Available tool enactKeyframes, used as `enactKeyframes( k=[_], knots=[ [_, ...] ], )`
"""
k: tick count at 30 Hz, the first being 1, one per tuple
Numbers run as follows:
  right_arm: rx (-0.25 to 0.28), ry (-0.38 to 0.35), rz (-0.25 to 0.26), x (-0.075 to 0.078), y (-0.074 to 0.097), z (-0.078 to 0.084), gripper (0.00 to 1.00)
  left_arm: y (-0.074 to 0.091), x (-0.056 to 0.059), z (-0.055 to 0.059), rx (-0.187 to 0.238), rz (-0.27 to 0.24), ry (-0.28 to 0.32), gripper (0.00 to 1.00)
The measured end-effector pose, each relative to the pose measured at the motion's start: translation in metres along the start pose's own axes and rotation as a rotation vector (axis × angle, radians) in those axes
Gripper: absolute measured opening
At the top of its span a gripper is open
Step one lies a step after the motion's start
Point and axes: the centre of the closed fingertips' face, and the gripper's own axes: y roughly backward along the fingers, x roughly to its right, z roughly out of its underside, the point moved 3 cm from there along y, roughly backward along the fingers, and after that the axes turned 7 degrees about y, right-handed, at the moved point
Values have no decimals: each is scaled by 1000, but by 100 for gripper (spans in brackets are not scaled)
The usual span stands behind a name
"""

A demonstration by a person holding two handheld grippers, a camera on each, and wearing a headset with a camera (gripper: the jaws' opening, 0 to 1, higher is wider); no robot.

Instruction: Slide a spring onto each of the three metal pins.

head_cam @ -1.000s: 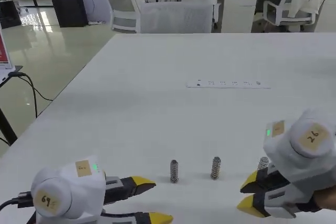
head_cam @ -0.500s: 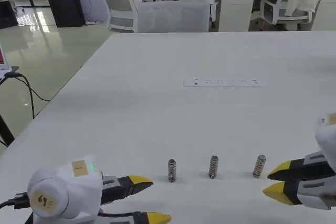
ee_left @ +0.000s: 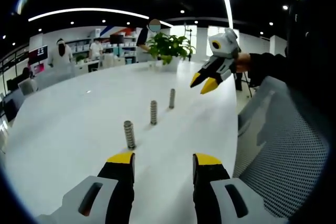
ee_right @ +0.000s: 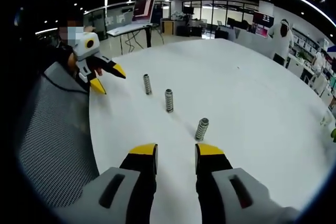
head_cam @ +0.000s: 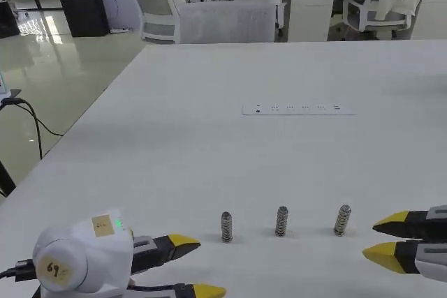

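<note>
Three short coil springs stand upright in a row on the white table, each on a pin: the left spring [head_cam: 226, 227], the middle spring [head_cam: 281, 221] and the right spring [head_cam: 342, 220]. My left gripper [head_cam: 199, 266] is open at the bottom left, short of the left spring [ee_left: 129, 134], with nothing between its yellow-tipped jaws. My right gripper [head_cam: 383, 236] is open at the right edge, a little apart from the right spring [ee_right: 201, 128], and holds nothing. The left gripper view also shows the right gripper [ee_left: 210, 77] beyond the row. The left gripper [ee_right: 107, 77] appears at the far left of the right gripper view.
A flat white strip with small markings [head_cam: 299, 109] lies farther back on the table. Office chairs [head_cam: 209, 22] stand past the far table edge. A grey mesh chair [ee_left: 283, 145] is close on my side. The table's left edge [head_cam: 84, 123] runs diagonally.
My right gripper has drawn back to the right, away from the right spring, which now stands in full view. The left gripper has barely moved.
</note>
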Motion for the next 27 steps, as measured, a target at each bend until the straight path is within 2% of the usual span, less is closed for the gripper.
enactKeyframes(
  k=[9,17,27],
  knots=[
    [41,5,19,2,-1,5,46,0,0,0,1,-2,7,41],
    [69,2,44,5,-4,6,58,0,-1,2,-5,-8,17,46],
    [82,-23,35,0,-9,9,78,0,-2,2,-5,-17,39,55]
  ],
)
